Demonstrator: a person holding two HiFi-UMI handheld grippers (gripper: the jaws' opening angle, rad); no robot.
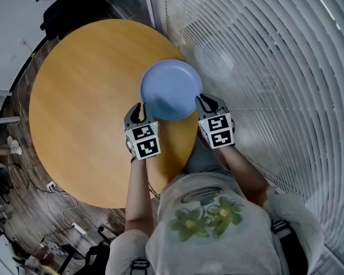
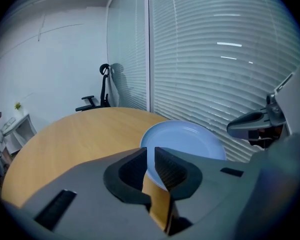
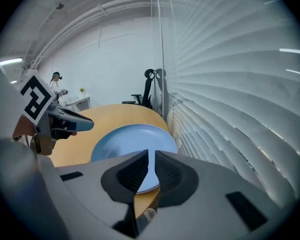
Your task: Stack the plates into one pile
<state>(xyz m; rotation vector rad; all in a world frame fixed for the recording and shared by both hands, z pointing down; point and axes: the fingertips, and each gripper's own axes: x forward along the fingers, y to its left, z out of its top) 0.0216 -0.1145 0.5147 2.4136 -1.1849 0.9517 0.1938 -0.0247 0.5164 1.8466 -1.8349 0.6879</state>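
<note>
A light blue plate (image 1: 171, 89) lies at the near right edge of the round wooden table (image 1: 86, 107). My left gripper (image 1: 140, 109) is at its near left rim and my right gripper (image 1: 206, 102) at its near right rim. In the left gripper view the plate (image 2: 185, 139) runs into the narrow gap of the left gripper (image 2: 150, 156), whose jaws pinch the rim. In the right gripper view the plate (image 3: 130, 141) enters the gap of the right gripper (image 3: 151, 159) the same way. I see only this one plate. Whether it rests on the table or is lifted is unclear.
White window blinds (image 1: 264, 67) run close along the table's right side. A black office chair (image 2: 97, 100) stands beyond the far edge. Cables and a power strip (image 1: 57, 191) lie on the dark floor at the left. The person's body is just behind the near table edge.
</note>
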